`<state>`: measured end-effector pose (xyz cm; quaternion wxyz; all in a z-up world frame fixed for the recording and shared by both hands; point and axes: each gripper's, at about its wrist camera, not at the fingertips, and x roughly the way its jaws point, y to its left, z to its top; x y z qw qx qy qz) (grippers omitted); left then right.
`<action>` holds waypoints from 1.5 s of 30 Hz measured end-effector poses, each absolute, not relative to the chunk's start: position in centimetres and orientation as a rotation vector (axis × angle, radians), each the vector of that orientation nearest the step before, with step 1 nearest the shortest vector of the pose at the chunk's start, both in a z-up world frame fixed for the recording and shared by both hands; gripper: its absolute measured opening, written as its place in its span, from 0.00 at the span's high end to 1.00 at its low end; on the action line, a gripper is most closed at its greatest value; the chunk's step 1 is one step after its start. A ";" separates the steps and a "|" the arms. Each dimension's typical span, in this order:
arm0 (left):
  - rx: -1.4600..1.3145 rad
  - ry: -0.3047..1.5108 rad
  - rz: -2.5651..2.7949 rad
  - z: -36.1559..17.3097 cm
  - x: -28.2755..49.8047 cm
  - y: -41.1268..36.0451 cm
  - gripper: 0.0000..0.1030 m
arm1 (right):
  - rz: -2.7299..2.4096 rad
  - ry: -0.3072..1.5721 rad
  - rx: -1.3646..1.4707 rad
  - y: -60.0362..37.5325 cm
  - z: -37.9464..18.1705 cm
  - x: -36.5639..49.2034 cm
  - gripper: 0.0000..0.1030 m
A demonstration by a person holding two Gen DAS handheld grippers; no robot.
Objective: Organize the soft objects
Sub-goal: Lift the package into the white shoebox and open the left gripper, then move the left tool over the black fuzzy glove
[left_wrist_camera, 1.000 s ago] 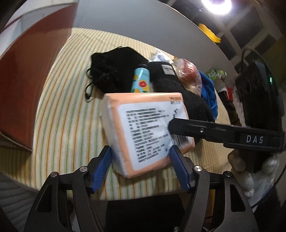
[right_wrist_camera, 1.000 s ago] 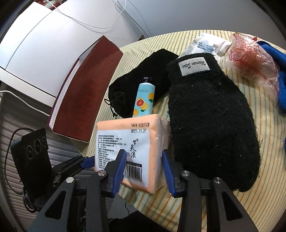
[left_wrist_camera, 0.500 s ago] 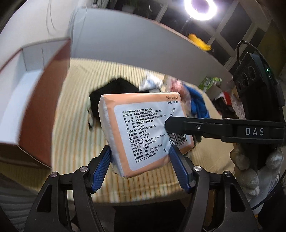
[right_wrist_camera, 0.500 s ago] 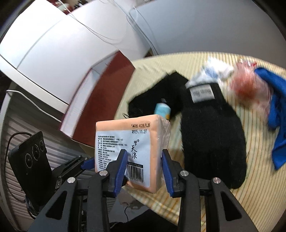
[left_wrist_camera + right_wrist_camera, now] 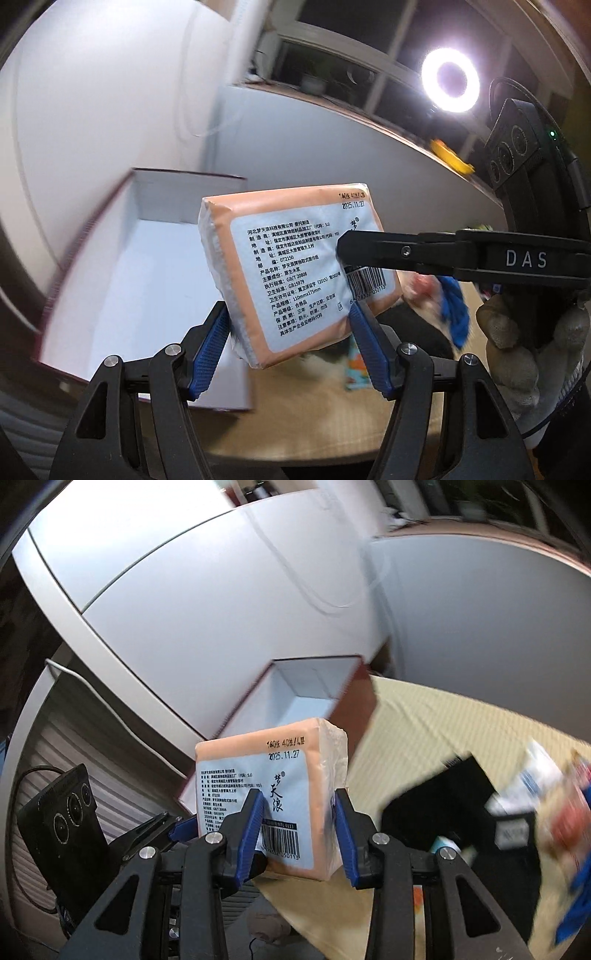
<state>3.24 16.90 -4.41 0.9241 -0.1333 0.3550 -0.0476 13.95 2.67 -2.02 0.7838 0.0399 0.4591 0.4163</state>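
Both grippers hold one orange tissue pack (image 5: 295,266) with a pale blue printed label, lifted clear of the table. My left gripper (image 5: 288,339) is shut on its long sides. My right gripper (image 5: 297,834) is shut on its end by the barcode, and its black finger crosses the left wrist view (image 5: 424,254). The pack (image 5: 273,786) hangs beside an open dark red box with a white inside (image 5: 140,266), which also shows in the right wrist view (image 5: 306,698).
A striped yellow tablecloth (image 5: 436,731) covers the table. On it lie a black glove and pouch (image 5: 450,805), a small blue tube (image 5: 443,843), a blue cloth (image 5: 452,306) and a red bag (image 5: 565,830), all blurred. A ring lamp (image 5: 450,79) shines behind.
Both grippers have lifted the tissue pack off the table and carried it left toward the open box. The box's white inside has come into view.
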 end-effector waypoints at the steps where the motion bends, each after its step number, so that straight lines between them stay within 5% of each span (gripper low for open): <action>1: -0.282 0.727 -0.080 -4.5 3.3 17.8 0.36 | 0.909 0.993 0.080 3.6 -2.0 14.2 0.66; 23: -0.302 0.804 0.118 -7.9 5.0 24.2 0.37 | 0.904 1.021 -0.084 13.9 -6.0 16.3 0.65; 27: -0.298 0.791 0.132 -7.6 4.5 24.3 0.37 | 0.881 0.991 -0.088 12.8 -5.4 16.0 0.51; 45: -0.231 0.757 -0.002 -6.4 2.0 15.4 0.37 | 0.678 0.833 -0.122 -4.7 -3.2 12.9 0.49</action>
